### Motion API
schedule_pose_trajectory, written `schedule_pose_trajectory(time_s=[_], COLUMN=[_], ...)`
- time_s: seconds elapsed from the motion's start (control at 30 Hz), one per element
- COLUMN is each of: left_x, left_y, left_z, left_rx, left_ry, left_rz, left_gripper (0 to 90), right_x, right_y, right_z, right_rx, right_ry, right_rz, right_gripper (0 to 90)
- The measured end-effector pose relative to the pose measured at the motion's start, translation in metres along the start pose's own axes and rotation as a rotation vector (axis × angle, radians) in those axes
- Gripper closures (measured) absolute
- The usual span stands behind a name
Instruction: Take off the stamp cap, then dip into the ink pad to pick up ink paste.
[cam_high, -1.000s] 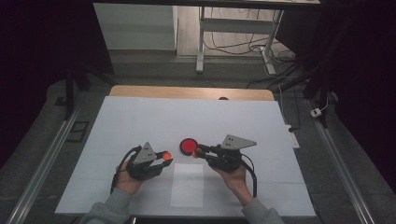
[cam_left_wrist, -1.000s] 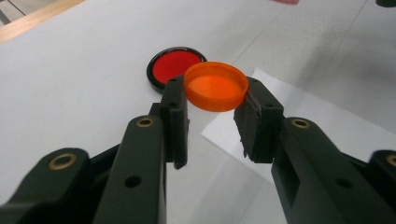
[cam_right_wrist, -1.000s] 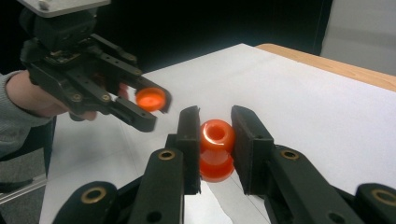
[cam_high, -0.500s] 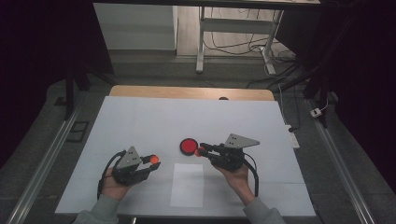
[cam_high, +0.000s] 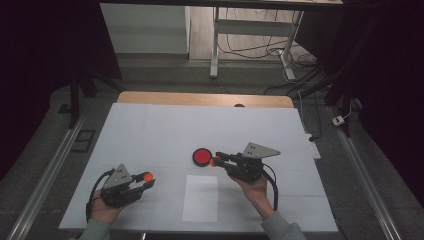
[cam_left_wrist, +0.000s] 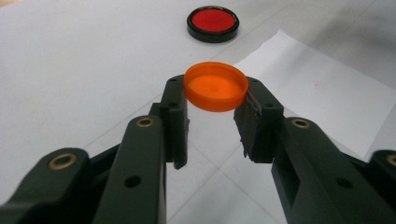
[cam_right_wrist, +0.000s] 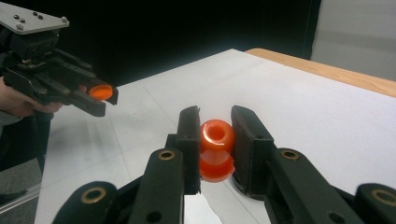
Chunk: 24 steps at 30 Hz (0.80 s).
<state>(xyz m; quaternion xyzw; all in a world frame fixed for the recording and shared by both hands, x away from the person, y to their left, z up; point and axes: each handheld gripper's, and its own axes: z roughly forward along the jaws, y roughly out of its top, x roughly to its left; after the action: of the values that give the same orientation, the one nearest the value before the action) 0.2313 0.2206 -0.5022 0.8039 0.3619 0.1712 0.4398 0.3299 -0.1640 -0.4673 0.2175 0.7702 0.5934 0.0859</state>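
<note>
Change: the left hand-held gripper (cam_high: 145, 180) had drawn away from the right hand-held gripper (cam_high: 216, 159) toward the table's left edge, carrying the orange cap (cam_left_wrist: 215, 86); a second before, the two stood close together near the middle of the table.
Left hand-held gripper: clenched on the orange cap, pinched by its rim between the two pads, the cap's hollow side facing up in the left gripper view.
Right hand-held gripper: kept its place, clamped around the small orange bottle (cam_right_wrist: 216, 150), whose open mouth showed between the jaws in the right gripper view.
Where the bottle was: held just above the table, near its centre, just beside the red disc (cam_high: 202, 157).
Where the cap was: held low over the table, toward the near left corner, well apart from the bottle.
Other things: a white sheet of paper (cam_high: 200, 198) lay flat near the table's near edge, between the two hands.
Meaning: judged from the bare mouth and the cap held apart, the uncapping step looked done; setting the cap down on the table seemed the likely next step.
</note>
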Motion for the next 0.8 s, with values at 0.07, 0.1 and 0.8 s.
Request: schedule_pose_trajectory(time_s=[0.07,0.1,0.8], left_x=[0.0010,0.0013,0.0010], left_y=[-0.0015,-0.0016,0.0003], left_z=[-0.0010,-0.0008,0.0047], left_rx=[0.001,0.000,0.010], left_ry=[0.001,0.000,0.000], left_rz=[-0.003,-0.006,0.008], left_gripper=[65.5,65.5,65.4], right_x=[-0.0001,-0.0002,-0.0019], right_y=[0.0002,0.0003,0.0026], right_z=[-0.0004,-0.0005,0.0028], right_rx=[-0.001,-0.001,0.015], right_ry=[-0.002,-0.003,-0.043], right_rz=[-0.003,-0.003,-0.019], right_gripper=[73.6,73.6,73.6])
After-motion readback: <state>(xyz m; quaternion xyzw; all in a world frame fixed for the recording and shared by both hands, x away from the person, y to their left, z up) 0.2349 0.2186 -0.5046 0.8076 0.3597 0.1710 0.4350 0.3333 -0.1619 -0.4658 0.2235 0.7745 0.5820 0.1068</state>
